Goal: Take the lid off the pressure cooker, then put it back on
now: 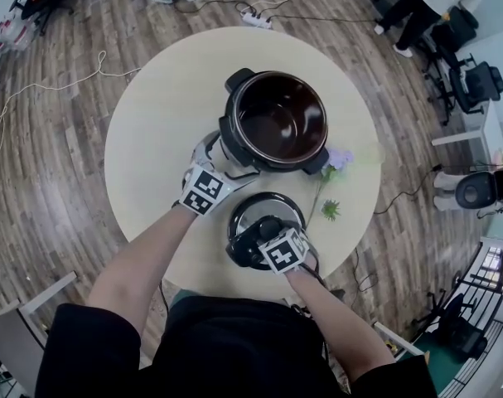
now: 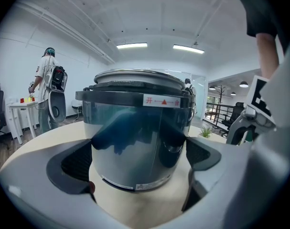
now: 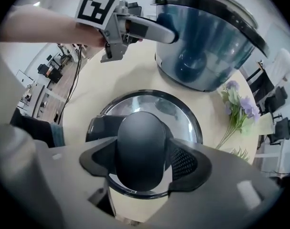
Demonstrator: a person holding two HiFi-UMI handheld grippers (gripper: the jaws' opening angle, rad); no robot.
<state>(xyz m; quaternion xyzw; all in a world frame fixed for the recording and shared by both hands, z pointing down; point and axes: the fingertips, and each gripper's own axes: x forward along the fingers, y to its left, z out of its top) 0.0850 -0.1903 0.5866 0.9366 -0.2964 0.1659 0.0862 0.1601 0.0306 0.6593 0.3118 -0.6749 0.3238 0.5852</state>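
Black short-sleeved top [image 1: 193, 347]; left tool [image 1: 216, 154] and right tool [image 1: 263, 237], pale grey with black pads, carry black-and-white marker cubes [image 1: 203, 191]

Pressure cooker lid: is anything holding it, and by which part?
The lid lies on the table with its black handle between the jaws of the right hand-held gripper. Whether the pads actually grip it cannot be told.

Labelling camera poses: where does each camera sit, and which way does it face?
Head view: on the person's head, steeply down onto the table; both forearms show.
Left gripper view: rides the left gripper, nearly level at the pressure cooker; own fingers show.
Right gripper view: rides the right gripper, down at the lid; own fingers show.
All share the pressure cooker.
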